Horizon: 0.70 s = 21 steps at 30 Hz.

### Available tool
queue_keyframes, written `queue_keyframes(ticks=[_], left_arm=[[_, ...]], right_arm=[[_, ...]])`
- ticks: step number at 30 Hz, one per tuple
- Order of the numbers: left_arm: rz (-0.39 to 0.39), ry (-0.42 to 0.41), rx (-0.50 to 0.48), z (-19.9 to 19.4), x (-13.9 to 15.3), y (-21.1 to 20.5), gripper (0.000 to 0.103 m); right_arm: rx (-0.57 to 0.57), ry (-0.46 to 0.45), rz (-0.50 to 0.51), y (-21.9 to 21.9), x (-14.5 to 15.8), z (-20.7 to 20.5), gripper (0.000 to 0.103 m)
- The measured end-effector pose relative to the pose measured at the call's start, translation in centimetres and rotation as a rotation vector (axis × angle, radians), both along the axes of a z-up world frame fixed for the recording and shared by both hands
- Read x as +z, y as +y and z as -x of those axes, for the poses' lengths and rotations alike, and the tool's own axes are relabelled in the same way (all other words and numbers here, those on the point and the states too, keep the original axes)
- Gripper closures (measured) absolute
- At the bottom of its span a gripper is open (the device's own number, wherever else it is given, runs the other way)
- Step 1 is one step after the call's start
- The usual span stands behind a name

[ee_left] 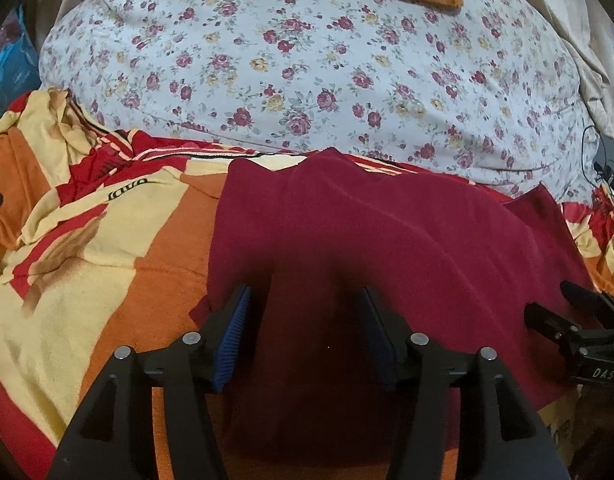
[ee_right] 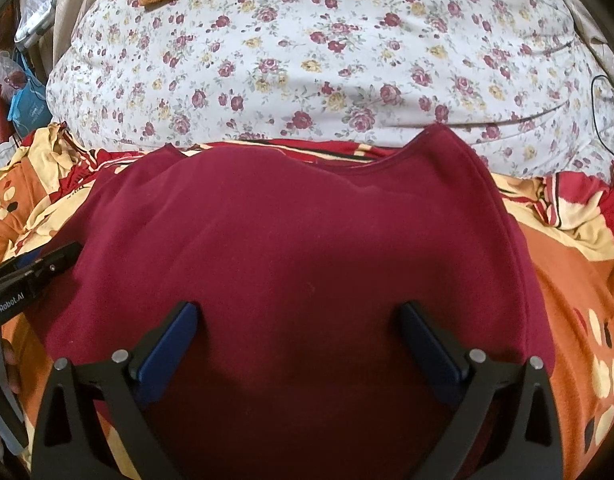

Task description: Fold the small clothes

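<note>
Left wrist view: the left gripper [ee_left: 305, 300] hangs over the near left part of a dark red garment [ee_left: 387, 232], its blue-padded fingers [ee_left: 237, 332] set apart with only flat cloth beneath the gap, gripping nothing. The garment lies spread on a striped orange, yellow and red blanket [ee_left: 107, 248], in front of a floral quilt [ee_left: 307, 60]. In the right wrist view the right gripper [ee_right: 299, 312] is wide open above the garment's near middle, holding nothing. Each gripper shows at the edge of the other's view
</note>
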<state>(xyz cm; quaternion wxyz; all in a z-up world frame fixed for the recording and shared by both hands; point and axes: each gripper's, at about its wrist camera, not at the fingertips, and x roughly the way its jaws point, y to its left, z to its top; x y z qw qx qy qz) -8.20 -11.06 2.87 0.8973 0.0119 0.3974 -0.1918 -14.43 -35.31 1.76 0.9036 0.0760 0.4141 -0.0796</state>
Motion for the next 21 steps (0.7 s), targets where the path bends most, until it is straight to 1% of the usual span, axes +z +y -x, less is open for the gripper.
queue_keyframes(ticks=[15, 18, 21], left_arm=[[-0.031, -0.007, -0.001, 0.1, 0.1, -0.3, 0.056], [-0.03, 0.008, -0.007, 0.1, 0.3, -0.3, 0.056], [-0.028, 0.049, -0.018, 0.1, 1.5, 0.2, 0.056]], right_arm=[[0.0, 0.001, 0.001, 0.0, 0.0, 0.0, 0.0], [0.0, 0.003, 0.004, 0.1, 0.0, -0.1, 0.0], [-0.002, 0.01, 0.012, 0.1, 0.4, 0.0, 0.0]])
